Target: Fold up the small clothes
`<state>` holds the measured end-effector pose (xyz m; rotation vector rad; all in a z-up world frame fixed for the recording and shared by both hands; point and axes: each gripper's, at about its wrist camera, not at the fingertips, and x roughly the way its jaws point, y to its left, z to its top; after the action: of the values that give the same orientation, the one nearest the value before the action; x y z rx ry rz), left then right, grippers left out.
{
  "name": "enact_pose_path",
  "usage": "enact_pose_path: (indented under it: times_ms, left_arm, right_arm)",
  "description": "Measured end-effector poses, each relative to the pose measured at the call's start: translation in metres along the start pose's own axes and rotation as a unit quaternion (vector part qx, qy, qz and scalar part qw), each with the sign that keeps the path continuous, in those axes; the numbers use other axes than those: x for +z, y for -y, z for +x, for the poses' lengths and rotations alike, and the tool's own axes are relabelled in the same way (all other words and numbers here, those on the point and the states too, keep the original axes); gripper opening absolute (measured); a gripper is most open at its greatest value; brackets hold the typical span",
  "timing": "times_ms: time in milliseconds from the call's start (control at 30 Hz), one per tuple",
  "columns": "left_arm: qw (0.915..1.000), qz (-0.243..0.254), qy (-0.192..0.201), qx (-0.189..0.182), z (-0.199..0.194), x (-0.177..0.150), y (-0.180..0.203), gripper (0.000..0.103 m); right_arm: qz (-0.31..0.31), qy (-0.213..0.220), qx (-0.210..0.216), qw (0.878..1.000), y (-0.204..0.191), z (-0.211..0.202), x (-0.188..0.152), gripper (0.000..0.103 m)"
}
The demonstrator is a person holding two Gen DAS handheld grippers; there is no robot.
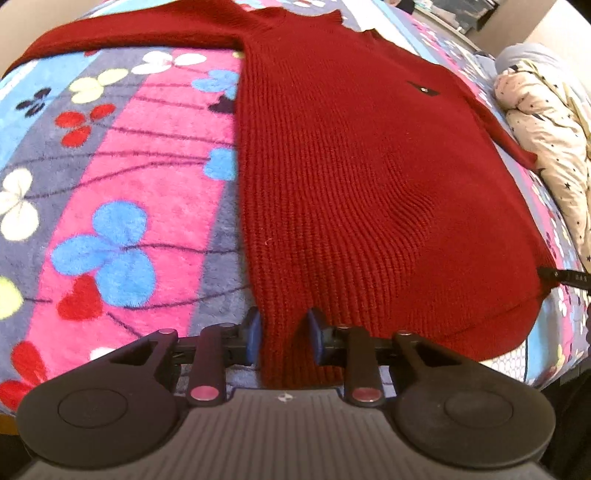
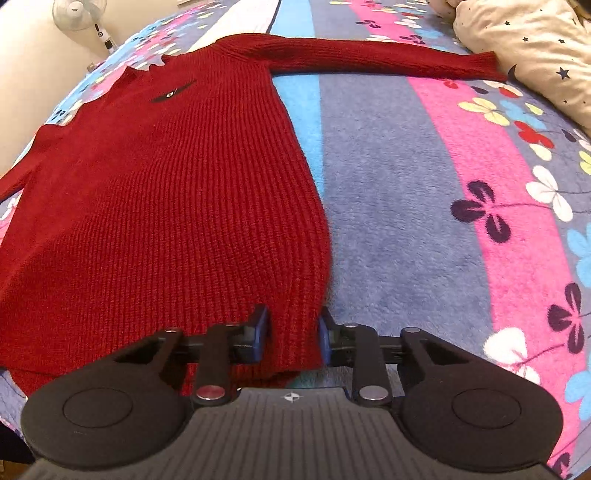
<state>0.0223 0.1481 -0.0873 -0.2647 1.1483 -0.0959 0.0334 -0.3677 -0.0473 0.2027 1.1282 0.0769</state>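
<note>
The left gripper (image 1: 283,334) and right gripper (image 2: 293,332) are each pinching a bottom hem corner of the red sweater (image 1: 351,166) lying flat on the floral blanket (image 1: 110,184).

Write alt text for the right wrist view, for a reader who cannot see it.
The right gripper pinches the bottom hem corner of a red knit sweater that lies flat on a flowered fleece blanket. One sleeve stretches out to the right toward a star-print quilt; a standing fan shows at top left.
</note>
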Motion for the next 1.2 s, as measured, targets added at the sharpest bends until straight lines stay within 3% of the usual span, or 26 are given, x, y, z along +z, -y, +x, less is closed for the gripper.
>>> enact_pose_path:
  times_ms: [100, 167, 267, 433, 500, 600, 667, 700, 767, 867, 967, 1033, 1100, 1133, 1200]
  left_arm:
    - [1.0000, 0.004, 0.001, 0.002, 0.000, 0.000, 0.001, 0.029]
    - [0.9999, 0.011, 0.012, -0.002, -0.005, -0.001, 0.002, 0.008]
    - [0.9990, 0.009, 0.039, -0.018, -0.024, 0.000, -0.002, 0.006]
    - [0.9879, -0.026, 0.108, -0.108, -0.097, -0.002, -0.031, 0.005]
    - [0.9868, -0.022, 0.123, -0.103, -0.119, -0.002, -0.041, 0.005]
    - [0.9856, -0.037, 0.116, -0.117, -0.129, 0.005, -0.057, 0.006]
    - [0.9897, -0.034, 0.078, -0.115, -0.111, 0.009, -0.056, 0.009]
    - [0.9934, -0.032, 0.054, -0.096, -0.100, 0.011, -0.053, 0.010]
    - [0.9974, -0.019, 0.049, -0.049, -0.088, 0.018, -0.044, 0.012]
    - [0.9963, 0.013, 0.082, -0.024, -0.079, 0.027, -0.028, 0.023]
    - [0.9957, 0.049, 0.070, -0.036, -0.052, 0.027, -0.013, 0.024]
    - [0.9970, 0.067, 0.031, -0.026, -0.027, 0.023, -0.004, 0.024]
    - [0.9959, 0.089, -0.009, 0.010, -0.008, 0.016, 0.002, 0.029]
    - [0.9948, 0.098, -0.017, 0.022, -0.003, 0.014, 0.006, 0.029]
    - [0.9952, 0.095, -0.003, 0.021, -0.005, 0.014, 0.006, 0.032]
  right_arm:
    - [-0.005, -0.004, -0.001, 1.000, -0.002, 0.002, -0.001, 0.034]
    - [-0.017, 0.001, -0.005, 1.000, -0.006, 0.000, -0.002, 0.021]
    - [-0.023, 0.031, 0.009, 0.999, -0.008, -0.015, -0.002, 0.016]
    - [0.058, 0.128, 0.104, 0.985, 0.009, -0.085, -0.008, 0.012]
    - [0.061, 0.141, 0.125, 0.980, 0.010, -0.113, -0.015, 0.011]
    - [0.067, 0.123, 0.131, 0.981, 0.010, -0.131, -0.020, 0.011]
    - [0.069, 0.093, 0.108, 0.987, 0.012, -0.122, -0.023, 0.011]
    - [0.069, 0.067, 0.089, 0.991, 0.014, -0.111, -0.024, 0.011]
    - [0.095, -0.005, 0.036, 0.995, 0.019, -0.081, -0.022, 0.013]
    - [0.067, 0.027, -0.014, 0.997, 0.014, -0.077, -0.013, 0.015]
    - [0.049, 0.060, 0.024, 0.997, 0.003, -0.068, -0.014, 0.017]
    - [0.032, 0.044, 0.044, 0.998, -0.003, -0.051, -0.017, 0.023]
    - [0.009, -0.011, 0.015, 1.000, -0.012, -0.026, -0.022, 0.024]
    - [-0.011, -0.035, -0.008, 0.999, -0.018, -0.015, -0.024, 0.024]
    - [-0.047, -0.037, -0.026, 0.998, -0.028, -0.008, -0.026, 0.024]
